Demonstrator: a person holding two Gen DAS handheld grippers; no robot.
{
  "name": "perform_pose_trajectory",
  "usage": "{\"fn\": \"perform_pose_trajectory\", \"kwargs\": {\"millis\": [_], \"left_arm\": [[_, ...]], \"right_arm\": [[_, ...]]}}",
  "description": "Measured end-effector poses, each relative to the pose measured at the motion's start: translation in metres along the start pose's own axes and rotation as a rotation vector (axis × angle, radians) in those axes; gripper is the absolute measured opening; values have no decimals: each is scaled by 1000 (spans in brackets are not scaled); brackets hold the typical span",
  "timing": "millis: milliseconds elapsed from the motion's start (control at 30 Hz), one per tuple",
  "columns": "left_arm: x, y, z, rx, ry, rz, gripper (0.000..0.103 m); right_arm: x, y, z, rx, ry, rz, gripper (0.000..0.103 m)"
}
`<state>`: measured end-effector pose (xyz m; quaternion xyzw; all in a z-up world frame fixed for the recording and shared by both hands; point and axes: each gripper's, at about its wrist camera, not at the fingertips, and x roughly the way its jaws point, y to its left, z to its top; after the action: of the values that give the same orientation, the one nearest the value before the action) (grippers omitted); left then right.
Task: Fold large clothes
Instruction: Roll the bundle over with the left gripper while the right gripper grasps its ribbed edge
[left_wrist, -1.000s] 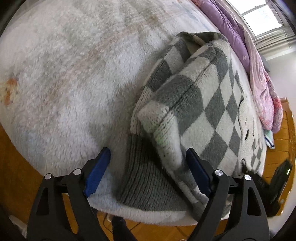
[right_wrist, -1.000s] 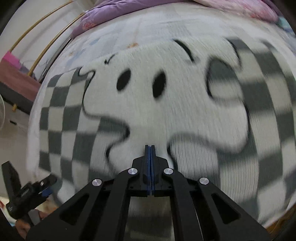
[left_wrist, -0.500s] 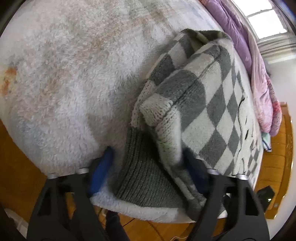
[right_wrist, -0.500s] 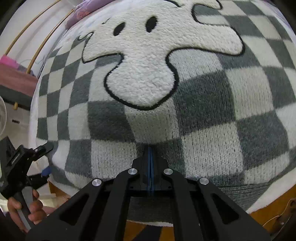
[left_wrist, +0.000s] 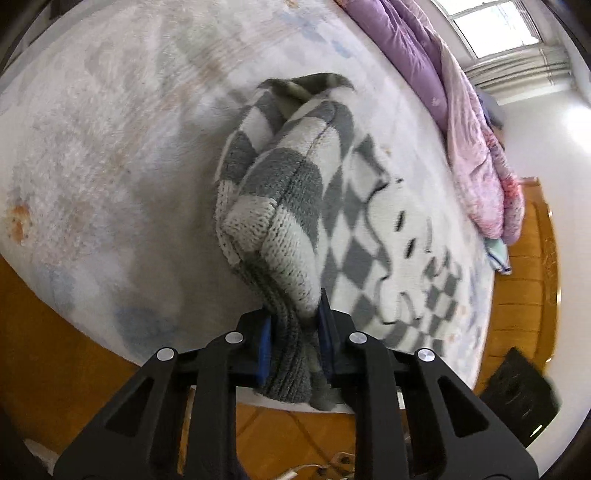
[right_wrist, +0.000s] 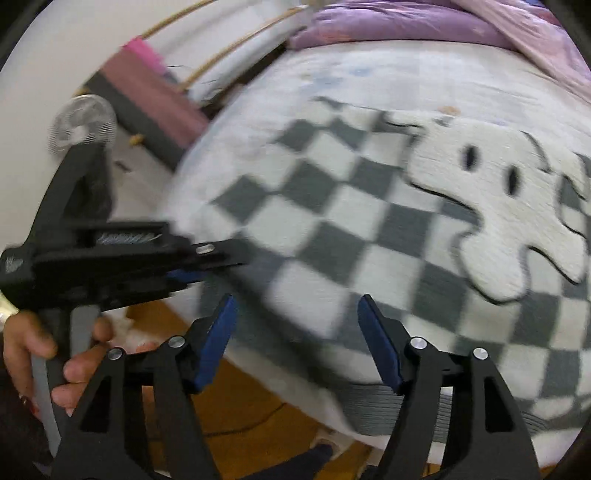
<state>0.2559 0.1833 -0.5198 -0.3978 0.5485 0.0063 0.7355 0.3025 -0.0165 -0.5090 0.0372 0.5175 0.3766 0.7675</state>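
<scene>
A grey-and-white checkered knit sweater (left_wrist: 295, 177) with a white cartoon patch (right_wrist: 498, 206) lies on the bed (left_wrist: 110, 129). My left gripper (left_wrist: 293, 332) is shut on the sweater's grey ribbed hem corner at the bed's near edge, and the fabric bunches up in front of it. It also shows at the left of the right wrist view (right_wrist: 207, 258). My right gripper (right_wrist: 297, 332) is open and empty, just over the sweater's lower hem (right_wrist: 388, 402) near the bed edge.
A purple and pink duvet (left_wrist: 461, 122) is heaped along the far side of the bed. Wooden floor (left_wrist: 48, 350) lies below the bed edge. A fan (right_wrist: 83, 123) and a pink-and-grey item (right_wrist: 147, 96) stand beyond the bed's left side.
My left gripper closed on the sweater's hem corner and lifted it. My right gripper opened, pulled back from the sweater and swung left toward the hem.
</scene>
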Motion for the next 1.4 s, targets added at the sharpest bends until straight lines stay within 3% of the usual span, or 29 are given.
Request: {"fn": "perform_pose_trajectory", "kwargs": {"millis": [167,367,567,733,900,933,967,1067,1167,1267,1333,1400], "left_arm": [[-7,-29,1,33,-4,-28,20],[-11,-30,7,-21,0,-56,20],[-13,-43,2,2,-5,-59,20],[-14,-66,-3,80,-24,-43,20],[-16,-72,-3,68,-46,-56,20],[-17,-73,-2,64,-50,-57,20],[-16,-73,-1,55,-51,-56,20],[-13,-73,1,11,-45,-87,22],[-14,-83,1,34,-41,-103,24],[-23,-100,-5,83,-79,-131,25],[-36,-120,-11,167,-172,-70,27],[-38,-133,-13,205,-201,-43,33]], "right_arm": [[11,8,12,-39,-16,-20,69],[15,5,19,41,-37,11,72],[3,13,12,4,-33,14,74],[5,2,20,94,-111,-28,74],[11,0,30,81,-152,-63,73],[13,0,32,77,-156,-55,71],[14,0,33,73,-154,-48,56],[12,-6,35,94,-144,-75,34],[8,-22,37,153,-140,-63,28],[-9,-54,37,300,-174,-26,25],[-29,-88,33,448,-226,17,24],[-51,-116,26,565,-282,52,24]]}}
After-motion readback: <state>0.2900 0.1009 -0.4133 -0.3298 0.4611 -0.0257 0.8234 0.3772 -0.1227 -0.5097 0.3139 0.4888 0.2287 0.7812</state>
